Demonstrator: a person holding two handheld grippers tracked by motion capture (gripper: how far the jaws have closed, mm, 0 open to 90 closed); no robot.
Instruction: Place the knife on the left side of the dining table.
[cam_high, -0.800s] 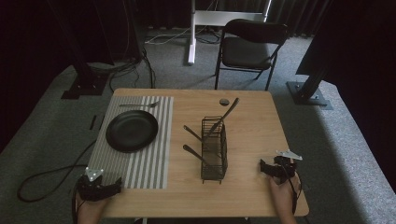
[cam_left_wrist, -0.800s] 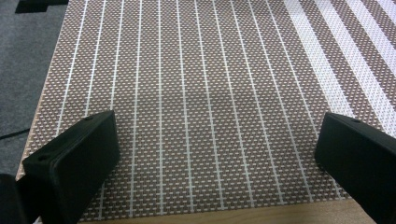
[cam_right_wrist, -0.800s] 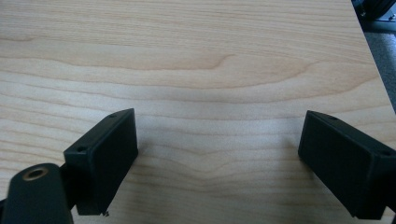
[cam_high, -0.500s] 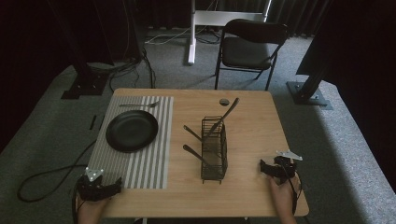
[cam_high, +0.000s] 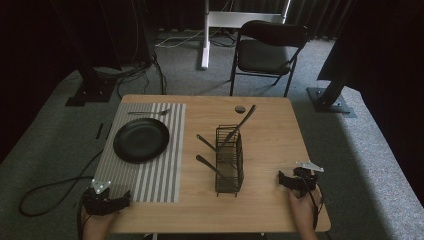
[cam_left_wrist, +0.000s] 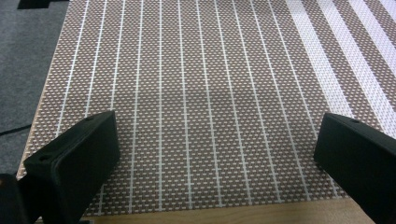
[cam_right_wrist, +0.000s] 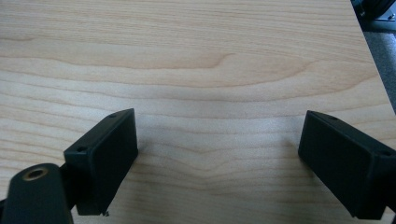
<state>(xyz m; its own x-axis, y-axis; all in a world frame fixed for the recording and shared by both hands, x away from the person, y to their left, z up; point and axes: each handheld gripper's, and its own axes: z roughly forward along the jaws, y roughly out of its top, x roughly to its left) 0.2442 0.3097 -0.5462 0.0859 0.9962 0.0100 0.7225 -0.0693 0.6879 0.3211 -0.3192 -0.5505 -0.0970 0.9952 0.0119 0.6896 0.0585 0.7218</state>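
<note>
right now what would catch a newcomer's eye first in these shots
The black wire rack standing mid-table, with dark utensil handles poking out of it, draws the eye first. Left of it a black plate lies on a striped placemat, a fork beyond it. At the near edge the left tongs and right tongs rest wide open, holding nothing.

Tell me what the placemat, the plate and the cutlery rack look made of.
Placemat: woven vinyl or fabric, judging by its dotted mesh and pale stripes. Plate: matte black, ceramic or plastic; undecidable. Cutlery rack: thin dark metal wire, seemingly coated, see-through grid.
</note>
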